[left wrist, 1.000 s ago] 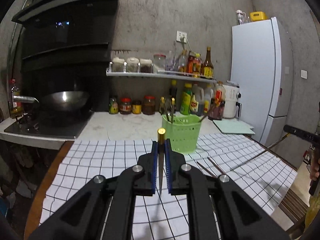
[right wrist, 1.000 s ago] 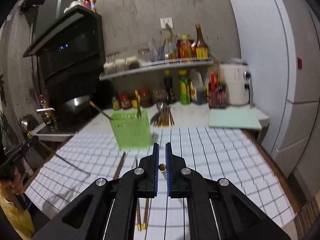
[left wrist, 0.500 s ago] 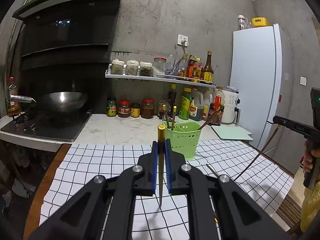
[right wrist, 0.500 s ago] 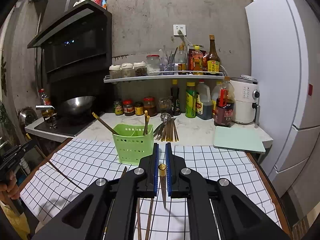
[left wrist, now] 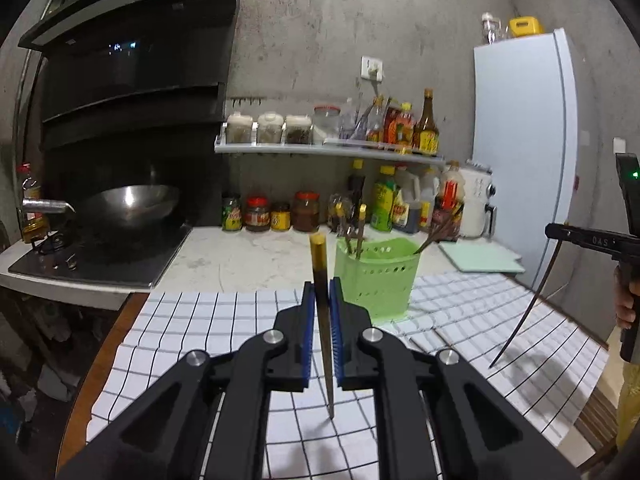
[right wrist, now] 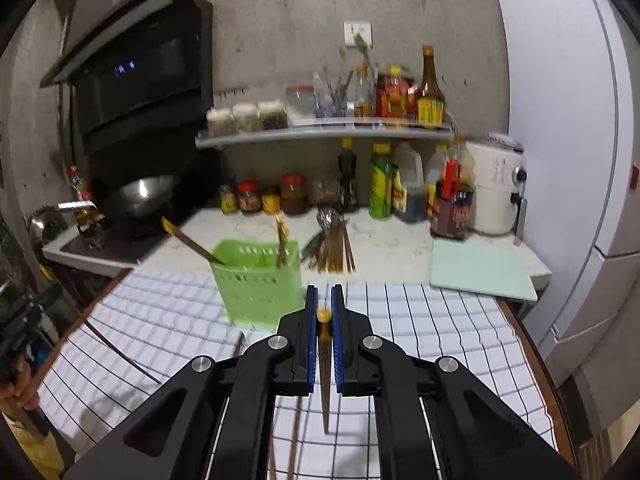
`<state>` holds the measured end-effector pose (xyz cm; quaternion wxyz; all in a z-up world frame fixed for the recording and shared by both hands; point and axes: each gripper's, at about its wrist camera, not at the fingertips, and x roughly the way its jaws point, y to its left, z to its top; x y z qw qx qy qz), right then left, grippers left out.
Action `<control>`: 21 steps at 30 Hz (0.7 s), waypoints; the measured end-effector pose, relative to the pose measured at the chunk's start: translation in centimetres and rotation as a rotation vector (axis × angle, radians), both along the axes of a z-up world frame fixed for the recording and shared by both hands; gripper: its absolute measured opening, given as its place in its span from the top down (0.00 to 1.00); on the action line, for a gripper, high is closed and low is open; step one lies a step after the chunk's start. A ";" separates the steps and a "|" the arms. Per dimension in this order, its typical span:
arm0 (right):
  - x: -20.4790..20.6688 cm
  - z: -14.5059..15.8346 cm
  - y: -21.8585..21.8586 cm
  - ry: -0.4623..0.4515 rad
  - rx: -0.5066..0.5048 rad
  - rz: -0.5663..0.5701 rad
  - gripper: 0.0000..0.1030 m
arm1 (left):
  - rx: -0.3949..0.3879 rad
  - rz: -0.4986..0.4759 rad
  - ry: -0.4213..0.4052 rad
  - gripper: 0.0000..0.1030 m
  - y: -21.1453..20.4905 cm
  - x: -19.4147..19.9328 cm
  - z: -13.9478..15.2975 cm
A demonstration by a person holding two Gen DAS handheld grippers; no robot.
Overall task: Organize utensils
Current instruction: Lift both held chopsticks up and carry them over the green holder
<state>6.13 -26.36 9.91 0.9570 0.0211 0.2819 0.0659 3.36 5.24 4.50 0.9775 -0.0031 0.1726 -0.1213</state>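
My left gripper (left wrist: 322, 292) is shut on a dark chopstick (left wrist: 322, 312) with a gold top, held upright just left of the green slotted basket (left wrist: 376, 280). Several chopsticks stand in that basket. My right gripper (right wrist: 324, 300) is shut on another gold-capped chopstick (right wrist: 324, 368), right of the green basket (right wrist: 258, 288) and nearer the camera. In the left wrist view the right gripper shows at the far right edge with its chopstick (left wrist: 528, 304) hanging down. Loose chopsticks (right wrist: 296, 432) lie on the checked cloth (right wrist: 420, 320) under the right gripper.
A bundle of chopsticks and spoons (right wrist: 332, 240) lies on the marble counter behind the basket. A pale green cutting board (right wrist: 480, 272) sits at the right, a wok (left wrist: 128, 204) on the stove at the left. Jars and bottles line the wall and shelf (left wrist: 328, 148). A white fridge (left wrist: 520, 140) stands right.
Both grippers have moved sideways while holding their chopsticks. The right gripper has swung right of the basket and drawn closer to the counter. The left view has shifted left slightly.
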 end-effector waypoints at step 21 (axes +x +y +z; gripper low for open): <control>0.2 2.2 2.5 -0.150 -0.032 0.077 0.94 | 0.054 -0.110 -0.111 0.94 -5.0 1.3 3.5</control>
